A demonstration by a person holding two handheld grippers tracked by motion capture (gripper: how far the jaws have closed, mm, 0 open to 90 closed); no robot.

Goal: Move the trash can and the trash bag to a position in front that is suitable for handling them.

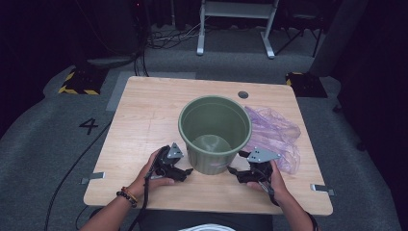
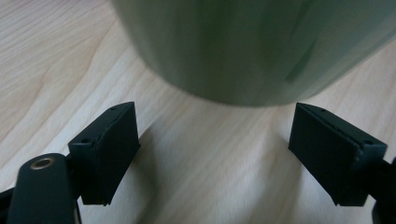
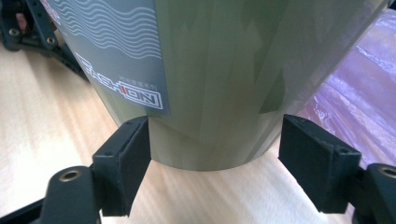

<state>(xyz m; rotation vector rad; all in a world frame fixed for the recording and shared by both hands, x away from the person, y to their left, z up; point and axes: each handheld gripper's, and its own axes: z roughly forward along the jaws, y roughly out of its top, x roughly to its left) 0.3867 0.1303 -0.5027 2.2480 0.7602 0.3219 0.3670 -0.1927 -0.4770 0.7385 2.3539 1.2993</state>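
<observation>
A: Bucket (image 1: 215, 132), green, upright mid-table (image 1: 144, 120), its open mouth showing a bare floor inside.

B: Left gripper (image 1: 185, 172) sits low at its near-left side, jaws spread wide, nothing between them but wood.

A: Right gripper (image 1: 234, 172) at the near-right, jaws wide too, flanking the bucket's base; whether the pads touch it, can't tell.

B: Purple plastic bag (image 1: 276, 134) lies crumpled just right of the bucket.
</observation>
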